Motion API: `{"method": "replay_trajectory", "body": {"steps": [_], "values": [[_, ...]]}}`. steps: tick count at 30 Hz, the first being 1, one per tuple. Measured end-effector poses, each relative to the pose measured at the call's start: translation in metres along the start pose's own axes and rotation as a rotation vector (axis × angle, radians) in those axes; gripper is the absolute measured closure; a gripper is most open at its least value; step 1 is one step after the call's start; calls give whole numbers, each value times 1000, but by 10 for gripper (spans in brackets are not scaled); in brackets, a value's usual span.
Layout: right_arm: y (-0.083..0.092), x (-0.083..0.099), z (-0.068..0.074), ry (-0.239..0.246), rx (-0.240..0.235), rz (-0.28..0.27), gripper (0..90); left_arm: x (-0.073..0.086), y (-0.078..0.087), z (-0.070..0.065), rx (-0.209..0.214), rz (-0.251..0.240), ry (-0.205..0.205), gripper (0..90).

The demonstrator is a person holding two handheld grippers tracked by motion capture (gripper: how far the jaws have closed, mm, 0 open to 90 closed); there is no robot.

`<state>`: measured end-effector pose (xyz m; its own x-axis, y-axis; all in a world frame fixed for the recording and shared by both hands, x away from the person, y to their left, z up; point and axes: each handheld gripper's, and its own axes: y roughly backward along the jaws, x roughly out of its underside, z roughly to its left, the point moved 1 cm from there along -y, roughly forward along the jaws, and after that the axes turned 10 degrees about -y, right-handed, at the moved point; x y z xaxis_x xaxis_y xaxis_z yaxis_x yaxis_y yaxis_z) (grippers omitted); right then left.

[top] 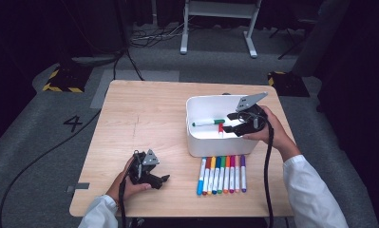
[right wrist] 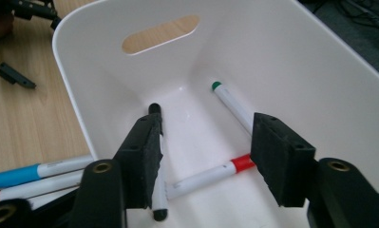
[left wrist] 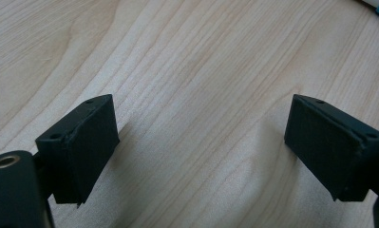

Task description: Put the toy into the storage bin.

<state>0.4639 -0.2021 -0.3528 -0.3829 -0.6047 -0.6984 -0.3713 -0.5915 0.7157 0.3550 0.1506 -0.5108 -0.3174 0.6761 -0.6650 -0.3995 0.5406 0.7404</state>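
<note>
The work in hand looks like moving felt pens from the table [top: 144,109] into the white bin [top: 196,142], which sits right of centre in the high view. The right tongs [right wrist: 203,159] hang inside the bin with their jaws parted and nothing pressed between the pads; in the right gripper view a black pen [right wrist: 157,164] lies on the bin floor just beside the left-hand jaw, free of it, which suggests it has been let go there. A red pen [right wrist: 211,175] lies crosswise between the jaws on the floor, and a green pen [right wrist: 232,107] slants toward the far wall at upper right, so three pens are in the bin. The rest, a row of pens [top: 222,174], lie side by side on the table just below the bin in the high view, caps pointing away from the person, laid out neatly so each can be pinched singly. The left tongs [top: 164,179], at lower left of the high view, rest low over bare wood with jaws wide and empty, probably parked out of the way while the right hand does the carrying.
</note>
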Motion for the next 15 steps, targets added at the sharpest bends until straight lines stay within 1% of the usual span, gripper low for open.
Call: {"method": "replay_trajectory", "body": {"steps": [1,2,4,6,7,9,11,13,15], "values": [[6,2,0,-14,30,-24,377,0,0,0,-1,0,-1,109],[10,3,0,-25,47,-36,355,0,0,0,0,0,-1,109],[20,7,-1,-37,69,-64,316,0,0,0,0,0,0,109],[32,12,0,-56,101,-95,272,0,0,0,0,0,0,109],[36,14,0,-57,111,-104,267,0,0,0,0,1,-1,109],[47,21,0,-63,148,-128,254,0,0,0,0,0,0,109],[60,28,2,-77,167,-161,253,0,0,0,0,0,0,109],[71,37,4,-81,220,-172,252,0,0,0,-2,2,2,110],[81,48,6,-75,247,-185,252,0,0,0,-2,1,3,110]]}}
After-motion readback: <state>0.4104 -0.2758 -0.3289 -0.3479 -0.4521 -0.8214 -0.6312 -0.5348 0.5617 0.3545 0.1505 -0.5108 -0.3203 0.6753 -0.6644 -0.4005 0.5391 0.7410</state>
